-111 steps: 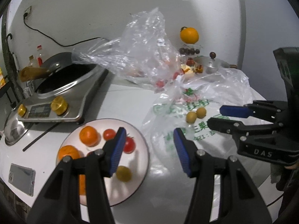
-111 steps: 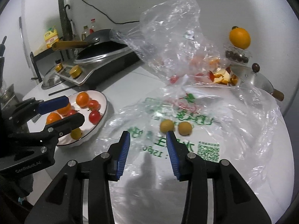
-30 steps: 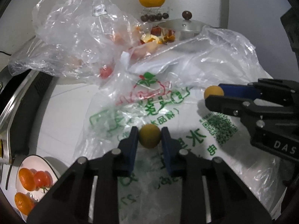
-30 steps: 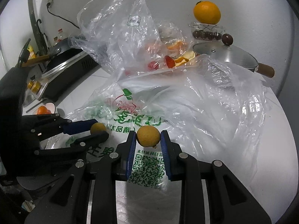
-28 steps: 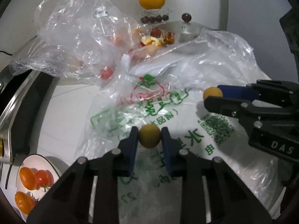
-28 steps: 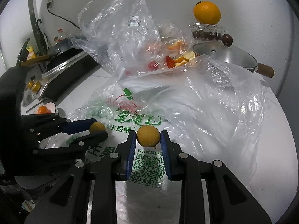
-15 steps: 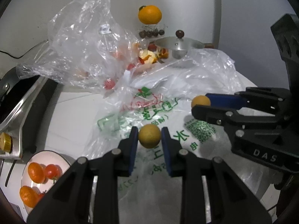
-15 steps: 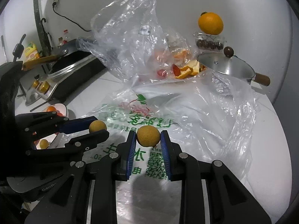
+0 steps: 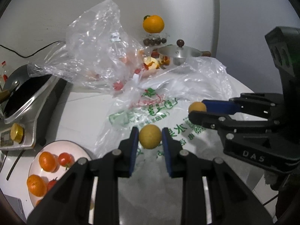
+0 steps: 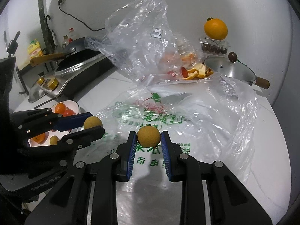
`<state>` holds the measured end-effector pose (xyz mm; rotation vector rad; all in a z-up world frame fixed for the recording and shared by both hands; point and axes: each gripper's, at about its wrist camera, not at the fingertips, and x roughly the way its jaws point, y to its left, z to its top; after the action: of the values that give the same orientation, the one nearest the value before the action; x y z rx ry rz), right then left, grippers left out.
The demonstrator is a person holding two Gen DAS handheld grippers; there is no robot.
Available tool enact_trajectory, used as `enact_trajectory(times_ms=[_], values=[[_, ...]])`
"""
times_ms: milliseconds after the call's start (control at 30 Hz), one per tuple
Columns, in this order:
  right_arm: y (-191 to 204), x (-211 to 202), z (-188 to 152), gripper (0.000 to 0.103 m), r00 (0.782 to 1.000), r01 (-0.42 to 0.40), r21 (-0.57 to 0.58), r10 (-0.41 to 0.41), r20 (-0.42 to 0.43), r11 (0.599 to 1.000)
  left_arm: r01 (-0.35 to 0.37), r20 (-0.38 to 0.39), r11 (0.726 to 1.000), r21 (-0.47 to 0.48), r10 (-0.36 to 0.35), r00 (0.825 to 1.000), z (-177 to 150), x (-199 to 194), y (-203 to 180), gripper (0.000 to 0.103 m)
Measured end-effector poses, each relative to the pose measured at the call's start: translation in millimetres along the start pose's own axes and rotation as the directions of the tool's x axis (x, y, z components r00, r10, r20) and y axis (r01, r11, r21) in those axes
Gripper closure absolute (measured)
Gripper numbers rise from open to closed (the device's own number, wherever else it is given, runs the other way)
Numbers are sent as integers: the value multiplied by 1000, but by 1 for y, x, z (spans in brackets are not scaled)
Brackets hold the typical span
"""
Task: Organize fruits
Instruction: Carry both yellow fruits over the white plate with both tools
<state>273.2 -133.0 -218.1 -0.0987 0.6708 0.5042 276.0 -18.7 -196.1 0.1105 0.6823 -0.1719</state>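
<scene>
Left wrist view. The left claw (image 9: 150,140) is clenched on a small yellow fruit (image 9: 150,138), pinched at its widest part between the blue pads (image 9: 133,148), probably so the round fruit cannot roll out. It hangs clear above the printed plastic bag (image 9: 150,110). At 8 o'clock lies the white plate (image 9: 82,151), already bearing tangerines (image 9: 47,161) and a tomato (image 9: 65,159); it is judged the destination, so the carry is likely to head that way. At 3 o'clock the right claw (image 9: 196,110) is seen side-on, gripping a second yellow fruit (image 9: 196,107).

Right wrist view. The right claw (image 10: 149,139) is clenched on its own yellow fruit (image 10: 149,136), likewise held off the bag. At 9 o'clock the left claw (image 10: 93,125) shows with its fruit, just in front of the plate (image 10: 76,104). A crumpled clear bag (image 10: 138,43) holding peel and tomatoes stands at 12 o'clock, a large orange (image 10: 215,29) at 1 o'clock, both untouched on the counter (image 10: 271,144).
</scene>
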Motion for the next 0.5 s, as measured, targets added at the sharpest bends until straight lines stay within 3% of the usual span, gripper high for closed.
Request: enact_trajectory(times_ms=[500], values=[[44,-11,-17,74,1000,0,-30,0,-11,1000,-5,28,999,-33,6,1000,-36,-37,23,77]])
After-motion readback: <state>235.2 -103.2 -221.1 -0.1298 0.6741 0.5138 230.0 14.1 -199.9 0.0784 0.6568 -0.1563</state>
